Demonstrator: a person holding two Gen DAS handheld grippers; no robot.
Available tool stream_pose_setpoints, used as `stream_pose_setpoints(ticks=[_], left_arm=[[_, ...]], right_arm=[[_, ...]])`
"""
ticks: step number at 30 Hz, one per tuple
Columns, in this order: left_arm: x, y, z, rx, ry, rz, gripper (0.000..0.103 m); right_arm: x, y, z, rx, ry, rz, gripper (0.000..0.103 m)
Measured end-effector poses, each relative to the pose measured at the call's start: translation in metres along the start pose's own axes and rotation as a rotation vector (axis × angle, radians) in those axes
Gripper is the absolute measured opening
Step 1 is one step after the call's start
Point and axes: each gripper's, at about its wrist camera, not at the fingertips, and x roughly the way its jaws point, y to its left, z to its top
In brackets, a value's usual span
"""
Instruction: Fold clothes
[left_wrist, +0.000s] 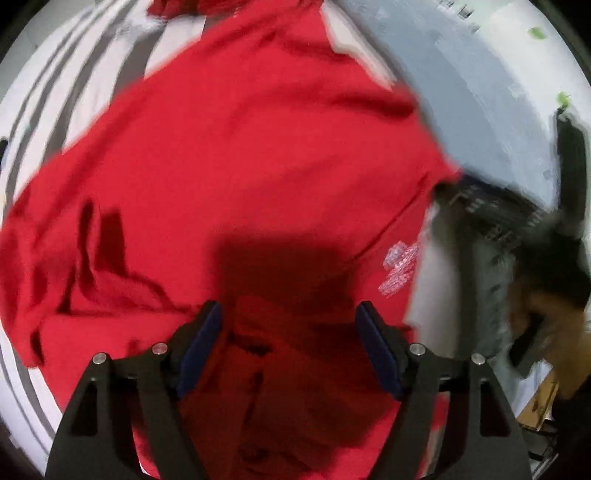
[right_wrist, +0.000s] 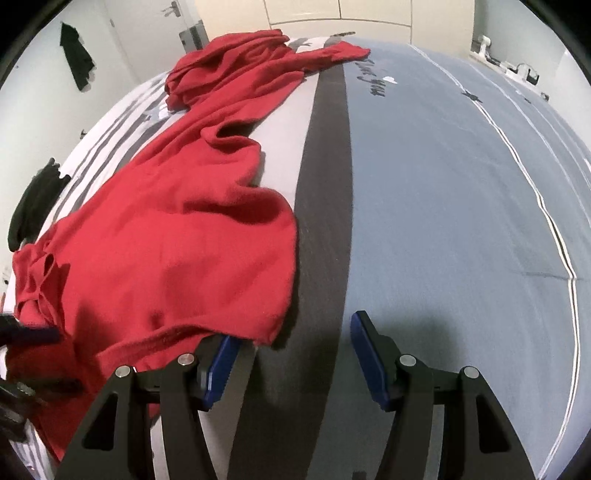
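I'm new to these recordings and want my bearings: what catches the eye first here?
The bright red garment dominates, sprawled unfolded along the left part of the striped bed cover. The left gripper hangs open right over the red cloth. The right gripper is open too, low over the cover's dark stripe, beside the garment's near edge.

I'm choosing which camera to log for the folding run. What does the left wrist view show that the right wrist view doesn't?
Only the left wrist view shows the white print on the red garment, and the open left gripper directly over bunched red cloth.

Only the right wrist view shows the garment's full stretch across the bed, the dark stripe on the bedsheet, a black cloth on the wall, and the open right gripper by the garment's near edge.

Both show the red garment and the bedsheet.
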Motion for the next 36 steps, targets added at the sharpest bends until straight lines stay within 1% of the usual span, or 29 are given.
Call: stream_pose_setpoints(ticks=[1,2,3,4,5,6,8,10,11,13,15,18,20,23,25,27,29,33,36], left_arm=[[0.001,0.001,-0.003,0.019,0.002,0.019,0.055],[-0.001,0.003,-0.008,0.040,-0.011,0.027,0.043],[-0.002,0.006,-0.011,0.051,-0.012,0.036,0.036],[-0.004,0.009,-0.015,0.061,-0.011,0.044,0.027],[-0.007,0.014,-0.018,0.056,-0.018,0.028,0.022],[-0.010,0.019,-0.022,0.050,-0.025,0.009,0.021],[-0.023,0.027,-0.029,0.029,-0.074,-0.032,0.016],[-0.037,0.035,-0.037,0.007,-0.125,-0.072,0.015],[-0.048,0.038,-0.043,-0.001,-0.178,-0.098,0.014],[-0.071,0.041,-0.052,-0.004,-0.265,-0.103,0.014],[-0.100,0.046,-0.065,-0.020,-0.369,-0.116,0.014],[-0.143,0.053,-0.066,-0.035,-0.483,-0.131,0.012],[-0.175,0.052,-0.070,-0.028,-0.579,-0.125,0.010],[-0.224,0.052,-0.074,-0.008,-0.692,-0.111,0.009],[-0.253,0.051,-0.076,0.015,-0.763,-0.091,0.009],[-0.291,0.044,-0.074,0.033,-0.833,-0.081,0.008],[-0.324,0.044,-0.077,0.030,-0.908,-0.075,0.007],[-0.395,0.041,-0.089,0.032,-1.021,-0.041,0.007],[-0.447,0.037,-0.103,0.033,-1.090,-0.030,0.006]], right_arm=[[0.001,0.001,0.001,-0.006,-0.002,0.005,0.054],[0.002,0.003,0.003,-0.011,-0.005,0.011,0.048],[0.004,0.004,0.004,-0.017,-0.007,0.016,0.039],[0.005,0.005,0.006,-0.023,-0.010,0.022,0.035],[0.004,0.006,0.007,-0.030,-0.013,0.028,0.024],[0.004,0.007,0.008,-0.037,-0.015,0.035,0.011],[0.000,0.010,0.009,-0.043,-0.021,0.047,0.009],[-0.011,0.014,0.009,-0.036,-0.054,0.057,0.007],[-0.014,0.016,0.009,-0.031,-0.067,0.052,0.007],[-0.029,0.022,0.010,-0.014,-0.110,0.054,0.006],[-0.049,0.027,0.011,0.007,-0.159,0.061,0.006],[-0.083,0.034,0.013,0.041,-0.233,0.081,0.006],[-0.106,0.040,0.016,0.059,-0.285,0.088,0.006],[-0.145,0.053,0.025,0.068,-0.375,0.104,0.005],[-0.186,0.060,0.027,0.059,-0.446,0.115,0.005],[-0.214,0.070,0.033,0.048,-0.505,0.123,0.005],[-0.248,0.081,0.040,0.036,-0.566,0.134,0.005],[-0.314,0.096,0.049,0.035,-0.662,0.152,0.005],[-0.373,0.108,0.050,0.027,-0.729,0.148,0.005]])
